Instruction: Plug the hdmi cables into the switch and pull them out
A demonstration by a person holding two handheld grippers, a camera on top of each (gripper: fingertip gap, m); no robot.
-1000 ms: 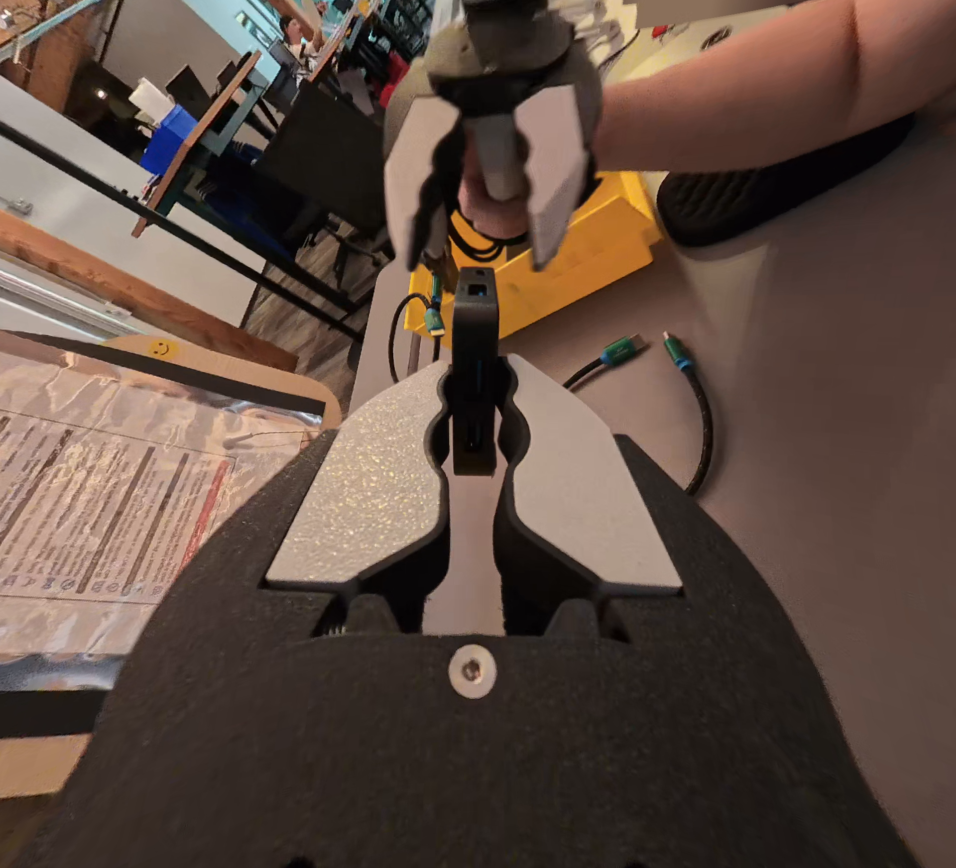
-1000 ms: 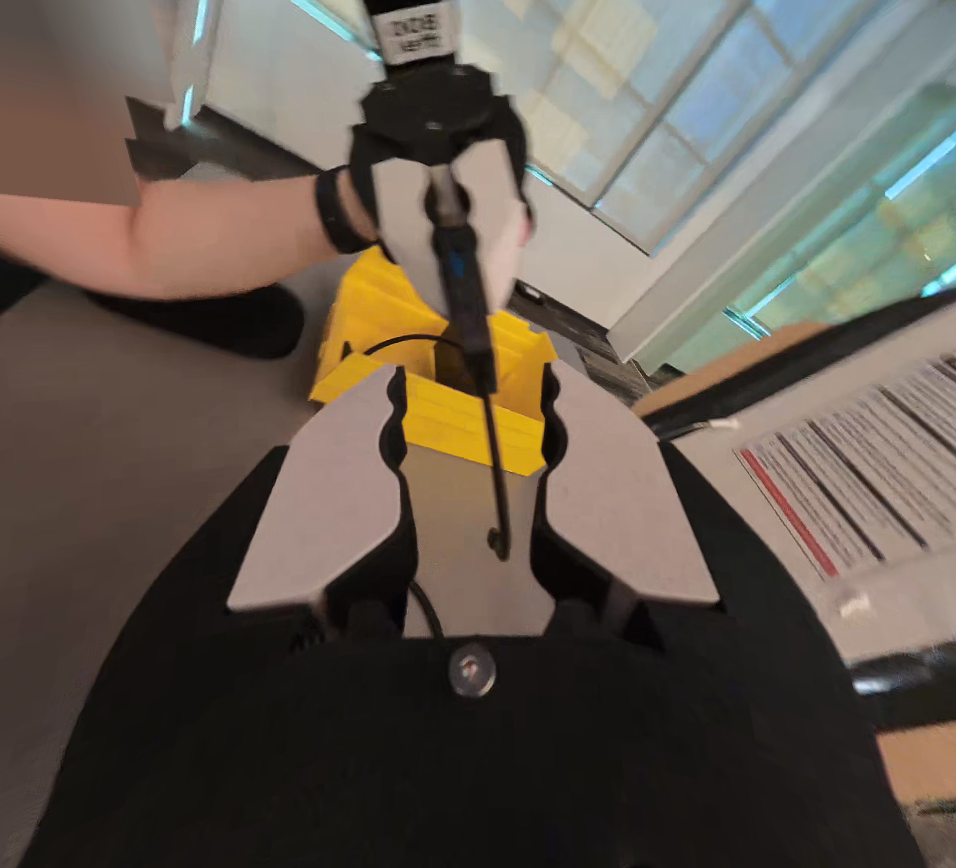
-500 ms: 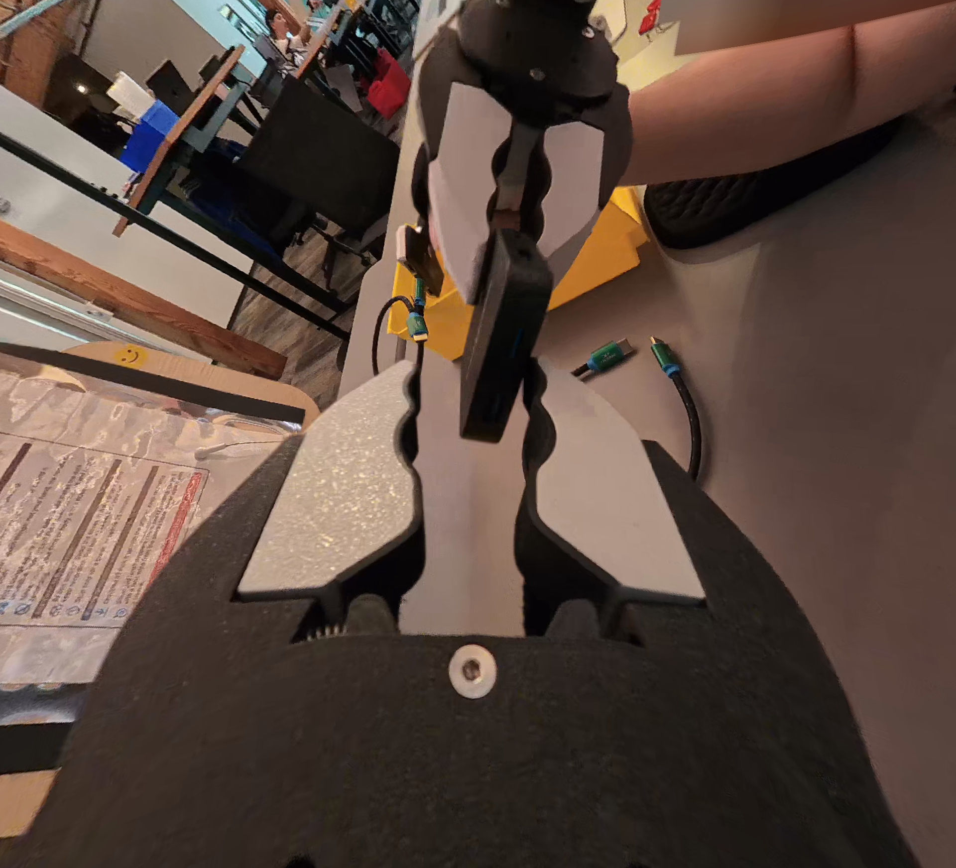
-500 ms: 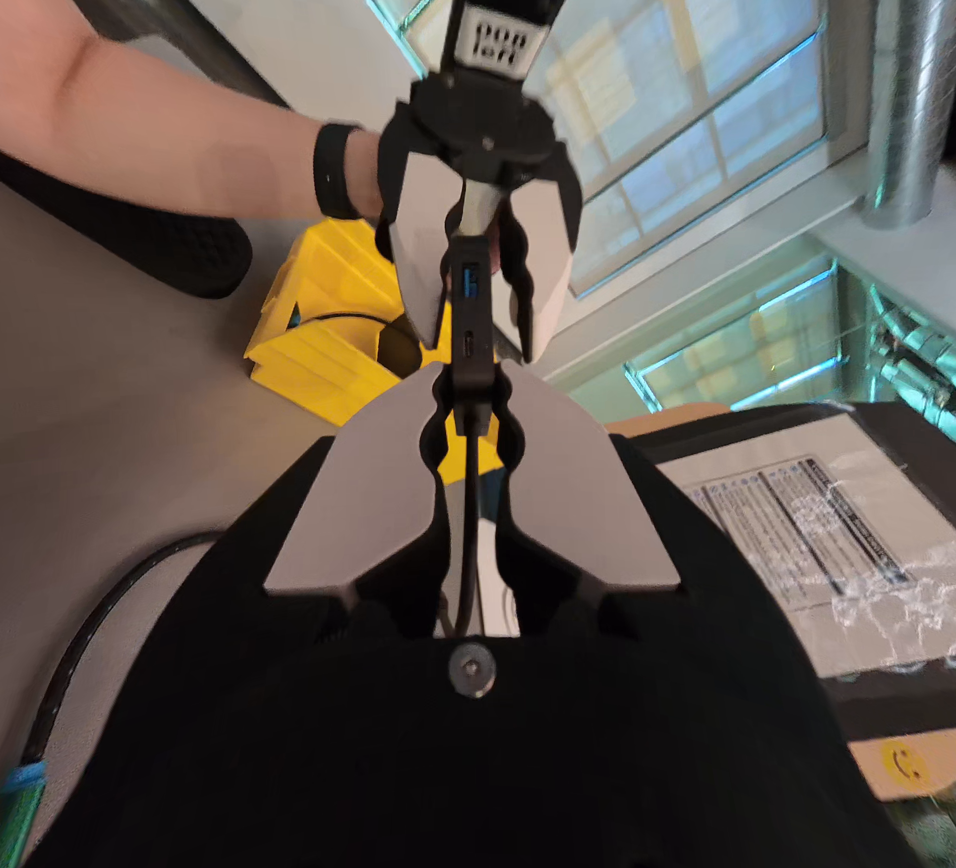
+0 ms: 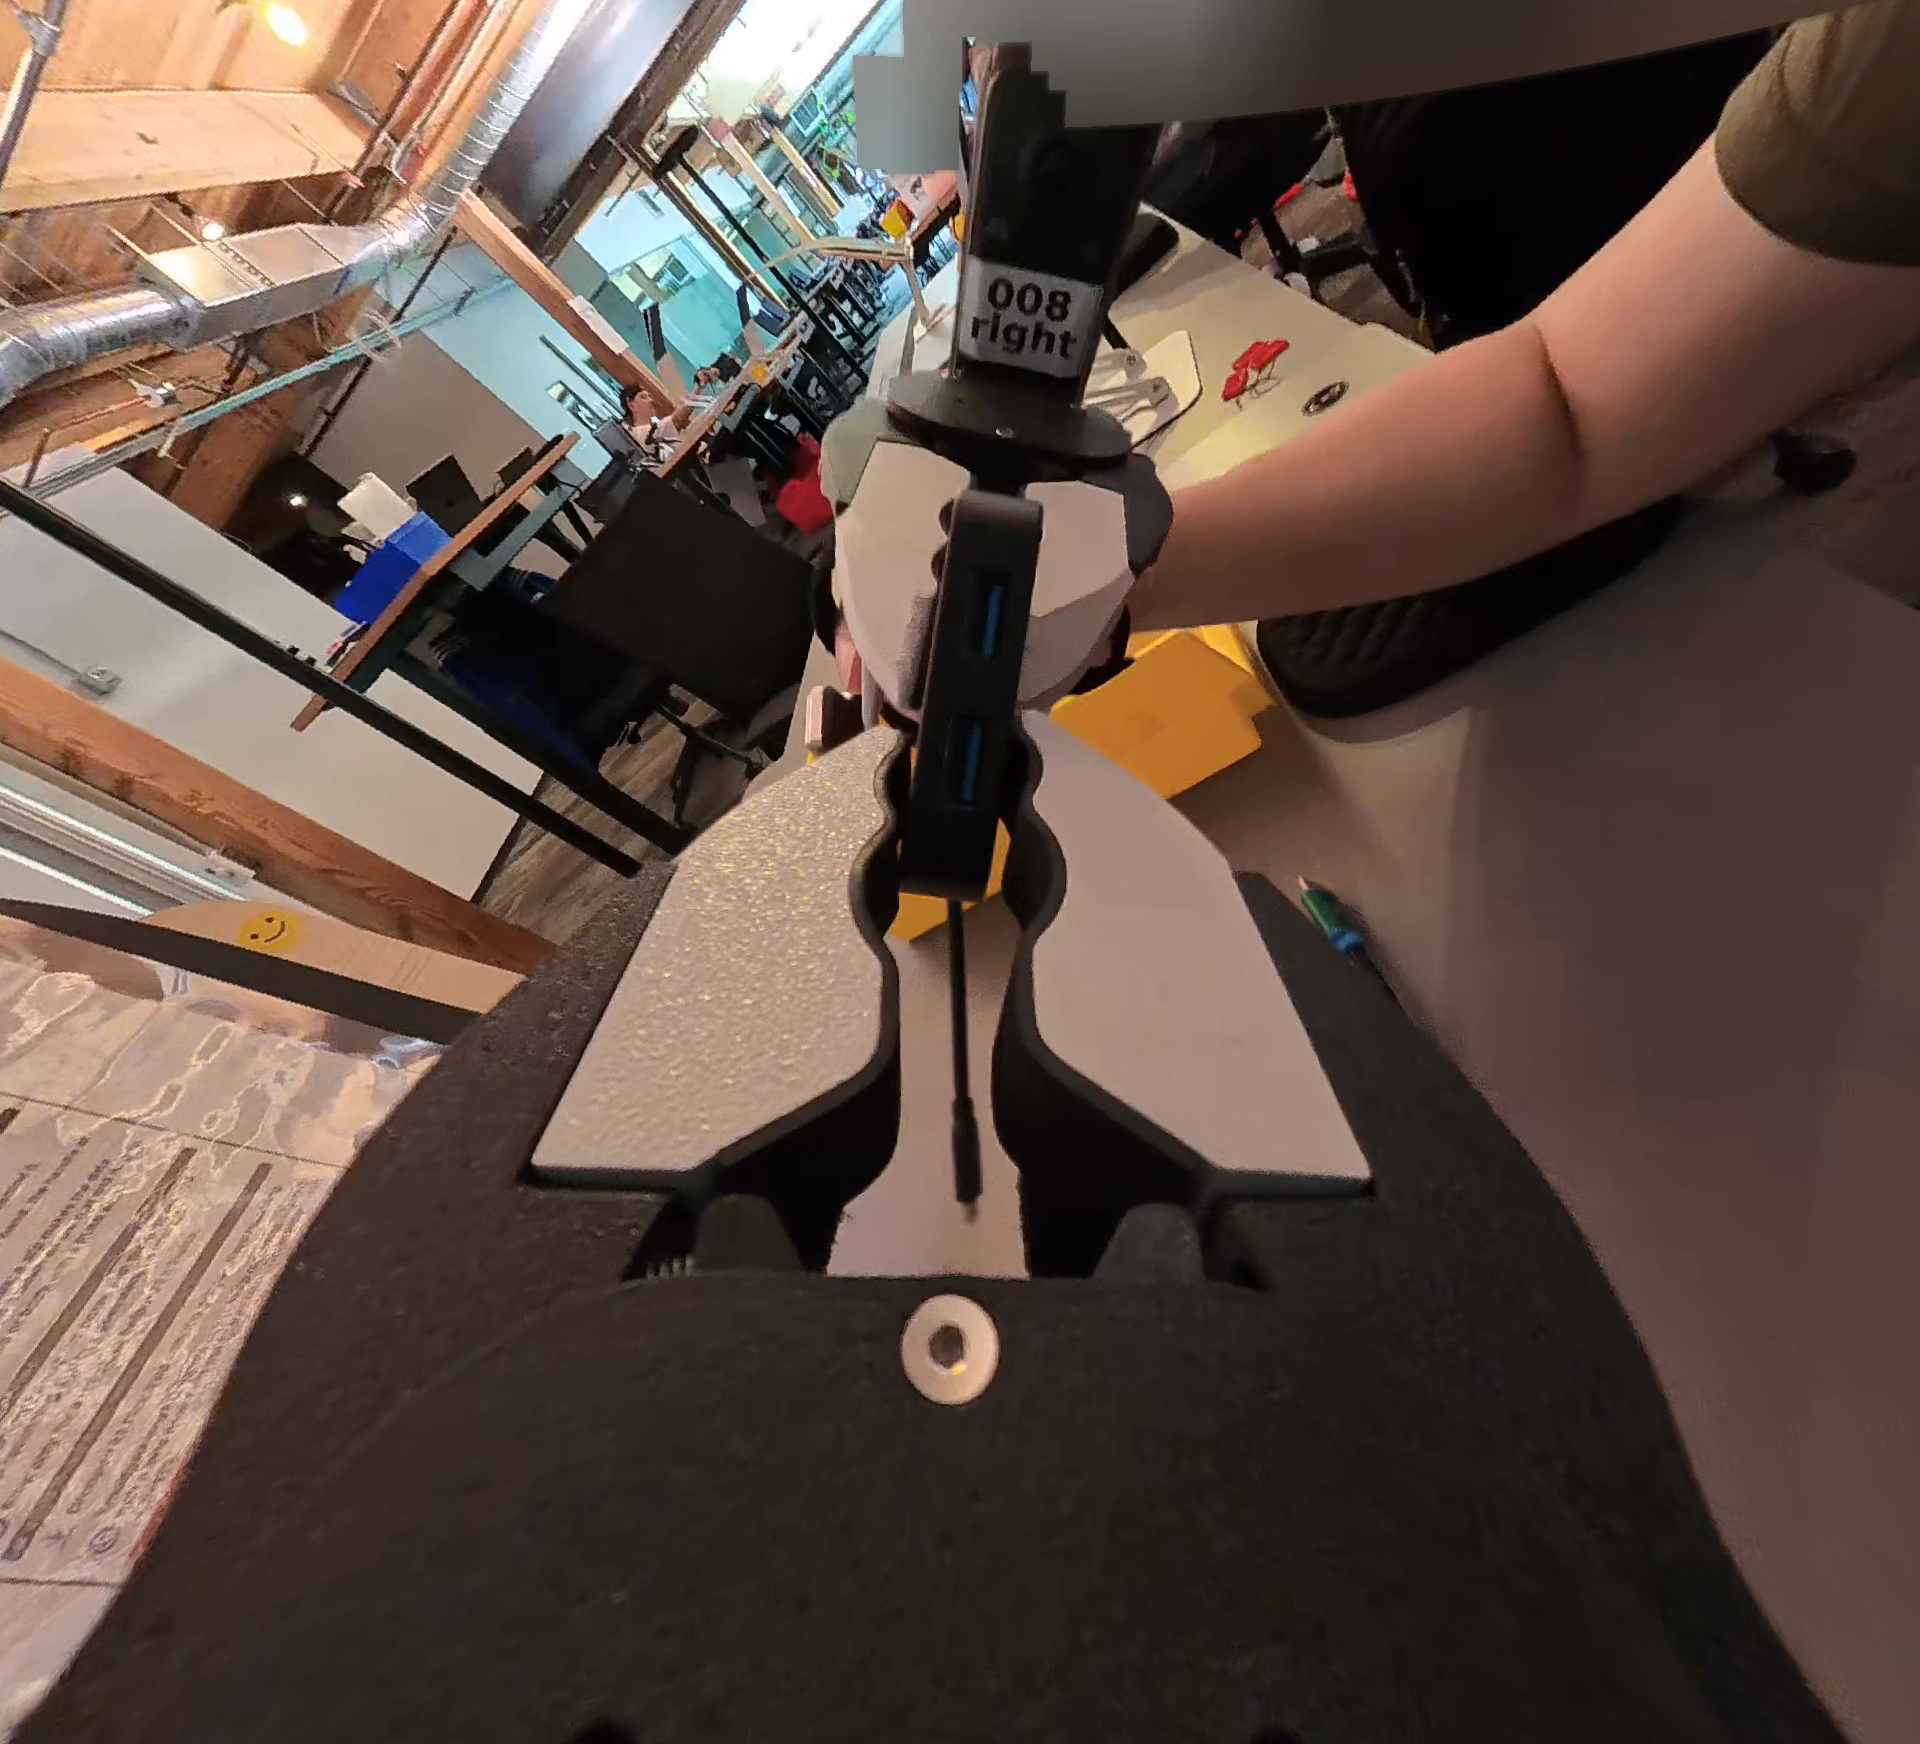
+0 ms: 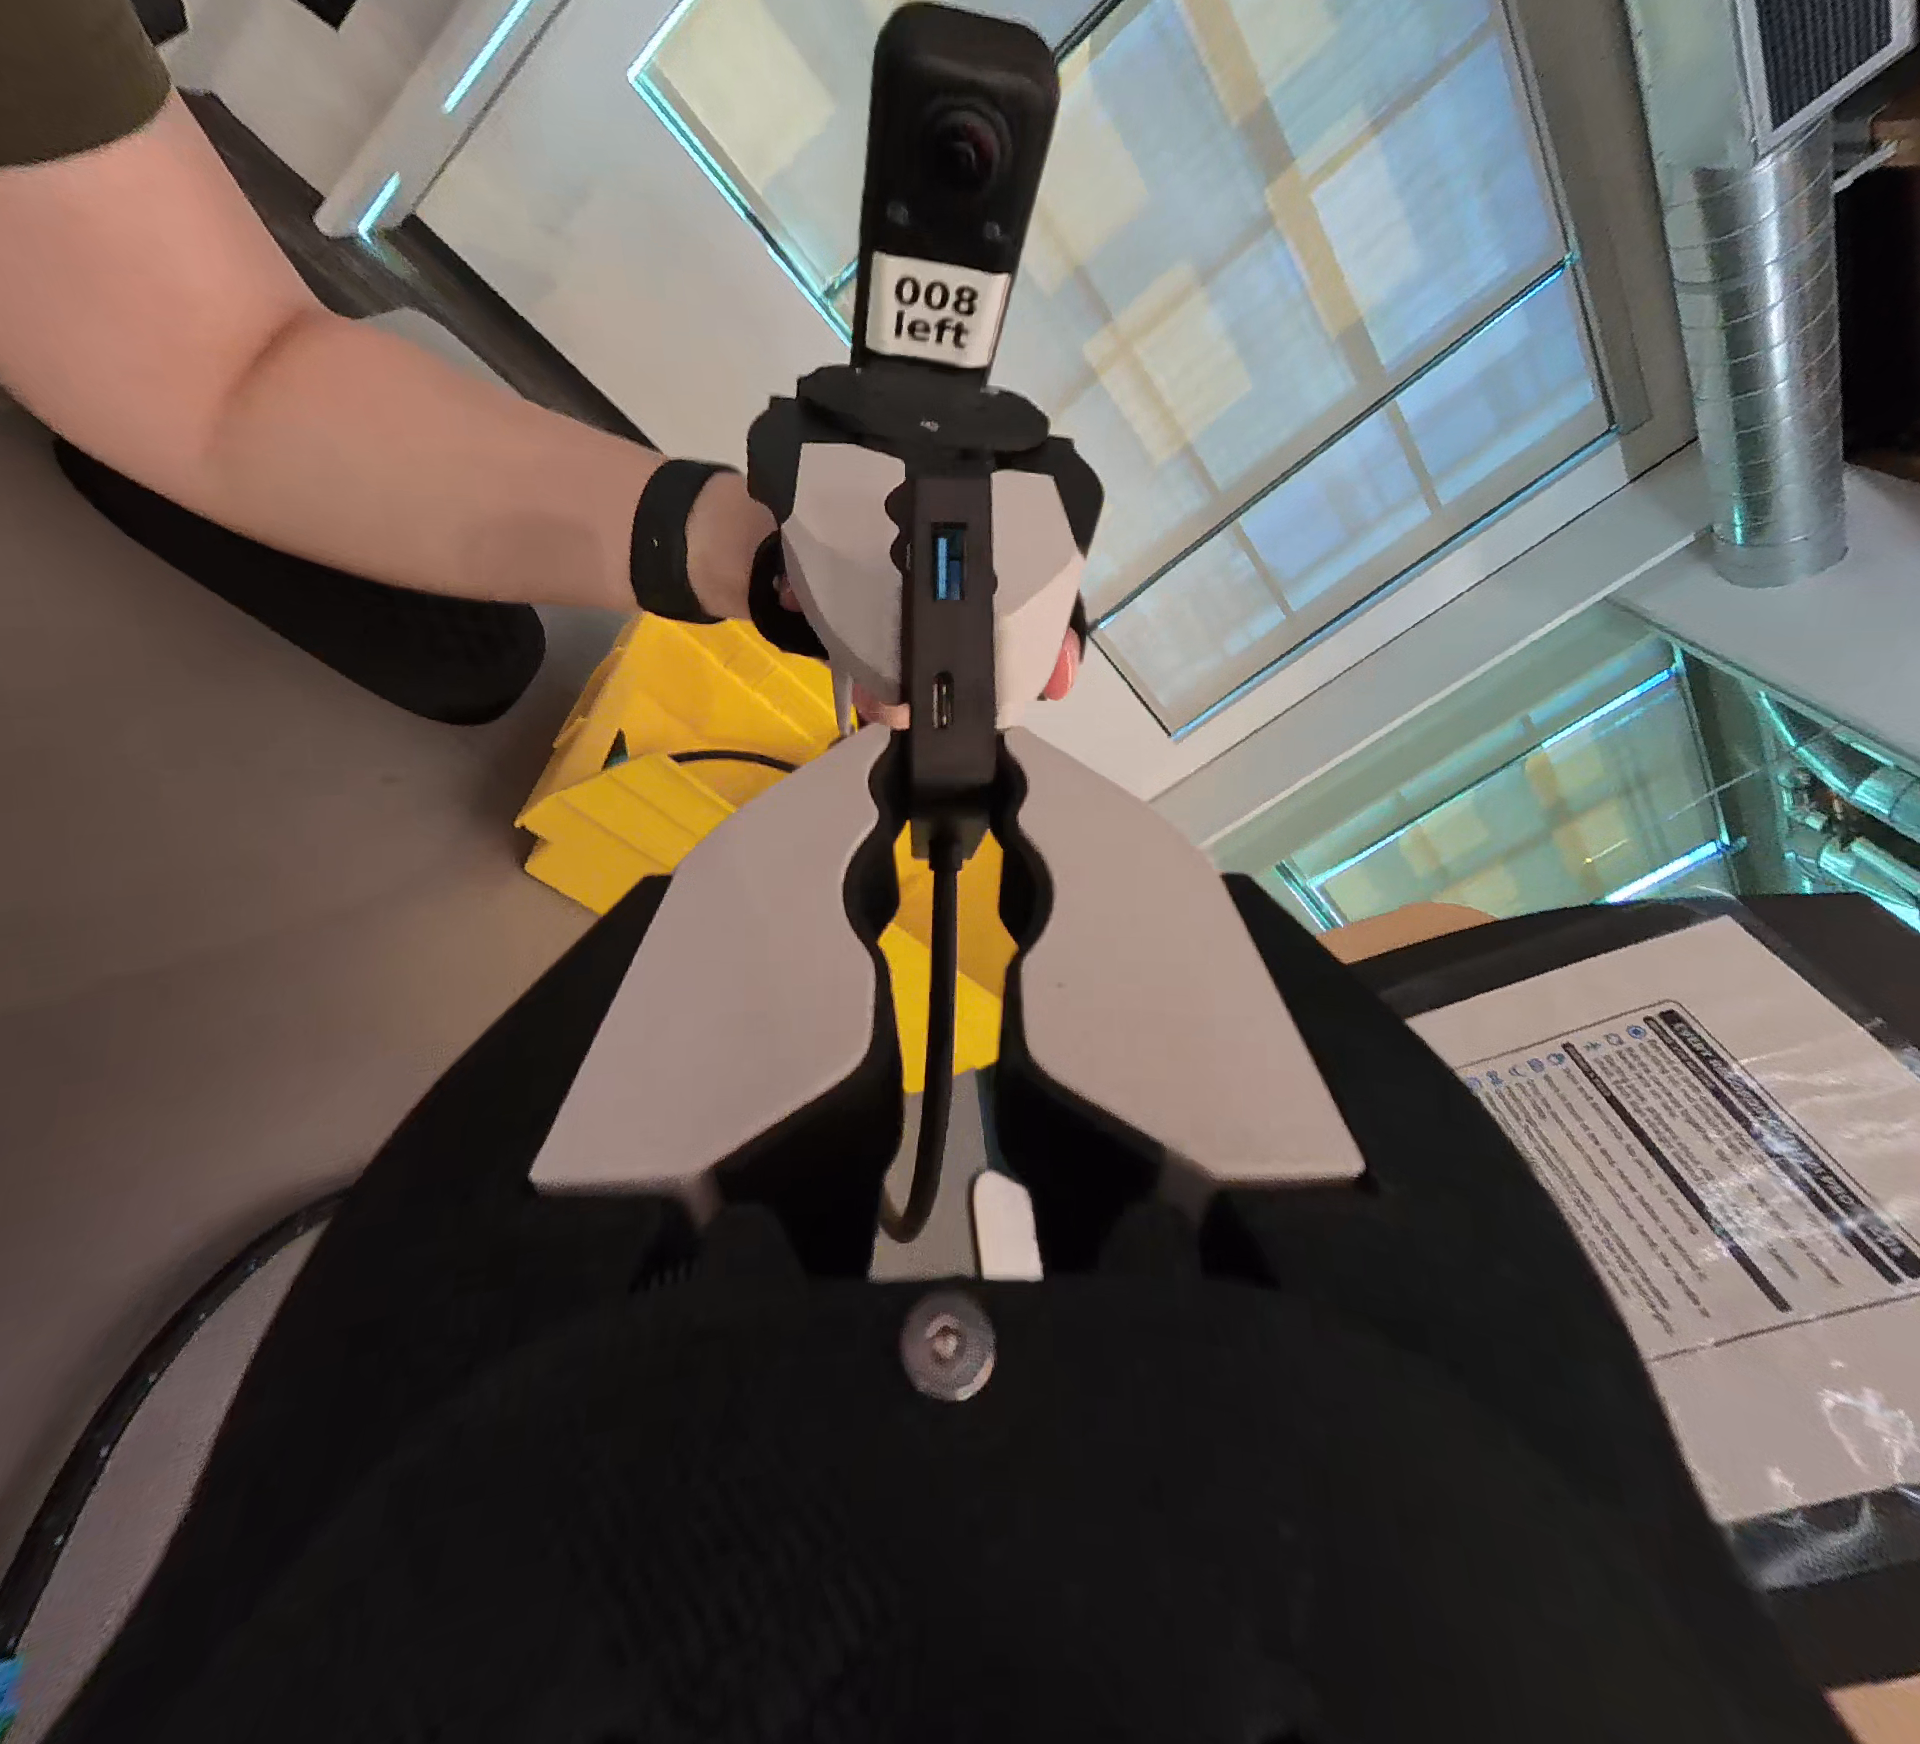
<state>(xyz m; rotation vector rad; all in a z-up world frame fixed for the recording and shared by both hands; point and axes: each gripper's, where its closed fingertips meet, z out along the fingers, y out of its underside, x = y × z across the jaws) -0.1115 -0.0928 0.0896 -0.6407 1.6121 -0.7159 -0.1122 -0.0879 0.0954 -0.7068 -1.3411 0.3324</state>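
Both sets of jaws pinch the black switch (image 5: 971, 707), your left gripper (image 5: 961, 821) at one end and your right gripper (image 6: 940, 795) at the other, lifting it off the counter (image 5: 1610, 1019), probably to steady it for plugging. One green-tipped cable (image 5: 1330, 925) waits below.
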